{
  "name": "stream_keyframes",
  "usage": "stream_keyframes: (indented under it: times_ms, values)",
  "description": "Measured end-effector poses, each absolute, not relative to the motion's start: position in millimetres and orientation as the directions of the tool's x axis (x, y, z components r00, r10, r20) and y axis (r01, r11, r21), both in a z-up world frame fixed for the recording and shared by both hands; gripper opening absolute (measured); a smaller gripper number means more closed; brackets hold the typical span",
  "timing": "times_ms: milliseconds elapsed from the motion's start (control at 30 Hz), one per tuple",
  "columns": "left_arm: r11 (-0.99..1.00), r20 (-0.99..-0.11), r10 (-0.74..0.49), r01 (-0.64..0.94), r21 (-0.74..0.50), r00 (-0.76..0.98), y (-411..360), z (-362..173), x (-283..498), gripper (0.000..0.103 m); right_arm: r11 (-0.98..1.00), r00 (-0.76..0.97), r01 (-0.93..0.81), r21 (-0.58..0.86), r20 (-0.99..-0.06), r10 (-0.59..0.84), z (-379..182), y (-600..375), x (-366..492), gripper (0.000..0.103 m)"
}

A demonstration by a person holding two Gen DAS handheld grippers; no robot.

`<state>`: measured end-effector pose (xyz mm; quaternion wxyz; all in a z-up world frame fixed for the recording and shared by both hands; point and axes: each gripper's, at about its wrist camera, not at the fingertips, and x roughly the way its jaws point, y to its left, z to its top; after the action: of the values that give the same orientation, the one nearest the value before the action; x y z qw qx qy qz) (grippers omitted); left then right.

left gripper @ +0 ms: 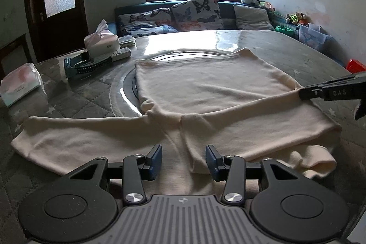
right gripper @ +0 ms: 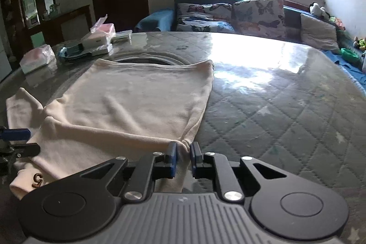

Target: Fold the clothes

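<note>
The likeliest failure from here, as a judgement, is the cream garment (left gripper: 205,84) slipping free of the right gripper (right gripper: 183,152), since only a thin bunched pinch of cloth sits between its blue pads (right gripper: 172,158); a quick pull could also drag the whole piece across the glossy quilted tabletop (right gripper: 286,106) instead of folding it, and the unheld sleeve could trail and crease the fold. The garment lies spread flat on the tabletop, its far hem partly over a round inset in the middle, one long sleeve stretched along the near edge toward the left corner. The right gripper is pressed almost together on the garment's right side where the sleeve meets the body, cloth gathered between the pads. The left gripper (left gripper: 184,160) has its jaws spread, hovering at the near edge above the neckline area, with fabric below and between the fingers but nothing clamped. Tissue packs (left gripper: 20,84) and a remote (left gripper: 114,56) sit well clear toward the far left corner.
</note>
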<state>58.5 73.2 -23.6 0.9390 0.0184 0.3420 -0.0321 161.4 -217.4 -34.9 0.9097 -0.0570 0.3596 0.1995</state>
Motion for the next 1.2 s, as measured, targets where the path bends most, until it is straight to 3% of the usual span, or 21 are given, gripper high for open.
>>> stream_keyframes:
  times_ms: [233,300,767,1000,1167,1200]
  values:
    - [0.998,-0.628,-0.039,0.056,0.008,0.777,77.8,-16.7,54.4,0.049,0.907,0.67,-0.418,0.041,-0.661,0.339,-28.9,-222.2,156.7,0.032]
    - [0.999,-0.628,-0.032,0.046,0.007,0.778,80.1,-16.8,53.4,0.049,0.892,0.668,-0.452,0.033,-0.651,0.362,-22.8,-216.9,151.1,0.048]
    - [0.994,-0.636,0.084,-0.109,0.001,0.767,127.2,-18.8,36.1,0.052,0.82,0.599,-0.572,-0.001,-0.684,0.417,-37.7,-182.1,135.9,0.065]
    - [0.959,-0.614,0.226,-0.284,0.003,0.756,174.2,-12.5,35.5,0.056,0.76,0.562,-0.65,-0.011,-0.679,0.471,-32.3,-144.9,133.7,0.08]
    - [0.898,-0.611,0.343,-0.44,-0.009,0.713,215.4,-9.3,43.0,0.056,0.727,0.528,-0.687,-0.005,-0.691,0.494,-39.1,-112.5,136.4,0.083]
    - [0.886,-0.612,0.359,-0.464,-0.014,0.704,223.3,-9.8,45.0,0.056,0.723,0.522,-0.691,-0.006,-0.695,0.494,-41.5,-107.3,136.5,0.089]
